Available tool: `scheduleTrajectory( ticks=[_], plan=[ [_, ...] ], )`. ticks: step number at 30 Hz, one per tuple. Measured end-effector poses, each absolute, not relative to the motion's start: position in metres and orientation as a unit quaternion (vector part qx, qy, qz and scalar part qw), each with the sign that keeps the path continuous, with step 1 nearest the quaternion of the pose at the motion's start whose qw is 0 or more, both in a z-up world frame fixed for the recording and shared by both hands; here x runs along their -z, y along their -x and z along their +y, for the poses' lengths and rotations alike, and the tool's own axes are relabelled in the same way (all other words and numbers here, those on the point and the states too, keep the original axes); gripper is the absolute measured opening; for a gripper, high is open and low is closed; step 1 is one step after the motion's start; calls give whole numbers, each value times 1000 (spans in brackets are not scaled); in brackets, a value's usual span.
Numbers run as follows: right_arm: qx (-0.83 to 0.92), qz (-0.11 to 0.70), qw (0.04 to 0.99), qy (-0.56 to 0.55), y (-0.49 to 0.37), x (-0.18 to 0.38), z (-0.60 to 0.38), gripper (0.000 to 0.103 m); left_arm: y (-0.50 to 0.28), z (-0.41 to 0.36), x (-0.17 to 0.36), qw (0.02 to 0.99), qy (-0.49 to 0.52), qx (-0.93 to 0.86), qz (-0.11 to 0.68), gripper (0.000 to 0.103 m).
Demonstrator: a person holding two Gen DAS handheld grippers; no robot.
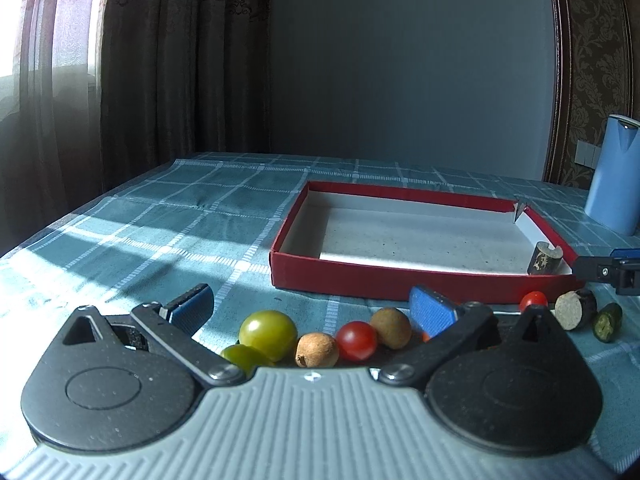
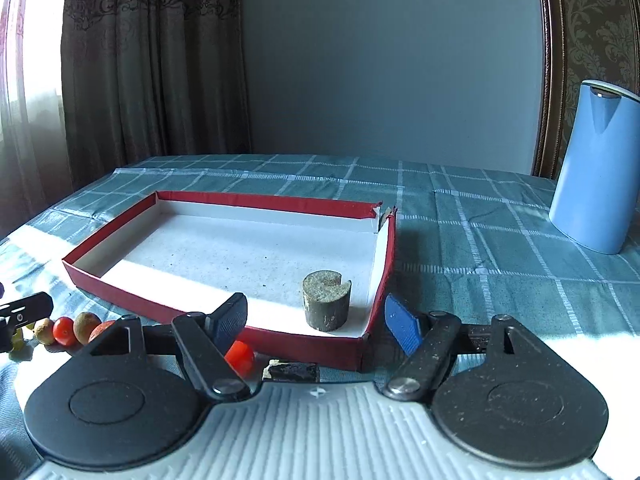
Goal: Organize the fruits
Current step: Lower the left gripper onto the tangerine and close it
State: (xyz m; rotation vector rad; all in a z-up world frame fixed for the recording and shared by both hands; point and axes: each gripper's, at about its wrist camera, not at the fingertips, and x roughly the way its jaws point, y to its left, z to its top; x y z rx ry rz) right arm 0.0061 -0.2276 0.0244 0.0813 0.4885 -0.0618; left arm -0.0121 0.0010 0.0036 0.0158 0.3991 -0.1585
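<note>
A shallow red box [image 1: 344, 276] with a white inside lies on the checked cloth; it also shows in the right wrist view [image 2: 120, 292]. One dark cylinder piece [image 2: 326, 302] stands in its near right corner [image 1: 544, 258]. My left gripper [image 1: 312, 308] is open and empty, low over a row of fruit: green grapes [image 1: 267, 334], two brown longans [image 1: 317, 350], a cherry tomato [image 1: 357, 340]. Another tomato [image 1: 533, 300], a dark cut piece [image 1: 576, 308] and a green piece [image 1: 608, 322] lie to the right. My right gripper [image 2: 316, 320] is open and empty at the box's near corner.
A blue jug [image 2: 596, 168] stands on the table at the right, behind the box. Curtains and a window are at the left, a grey wall behind. The table's left edge is near the curtains.
</note>
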Motion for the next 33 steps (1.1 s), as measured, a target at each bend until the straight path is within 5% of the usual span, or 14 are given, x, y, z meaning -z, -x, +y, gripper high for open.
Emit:
scheduleTrajectory(
  ticks=[12, 20, 24, 33],
  plan=[
    [30, 251, 965, -70, 38, 0, -246, 81, 68, -32, -6, 967, -75, 207, 126, 103],
    [22, 260, 960, -106, 34, 5, -255, 81, 44, -68, -9, 955, -99, 220, 173, 81],
    [21, 264, 958, -108, 33, 6, -256, 81, 26, -77, 1, 942, -92, 229, 225, 47],
    [15, 265, 957, -117, 33, 7, -258, 86, 15, -74, 4, 949, -75, 197, 236, 46]
  ],
)
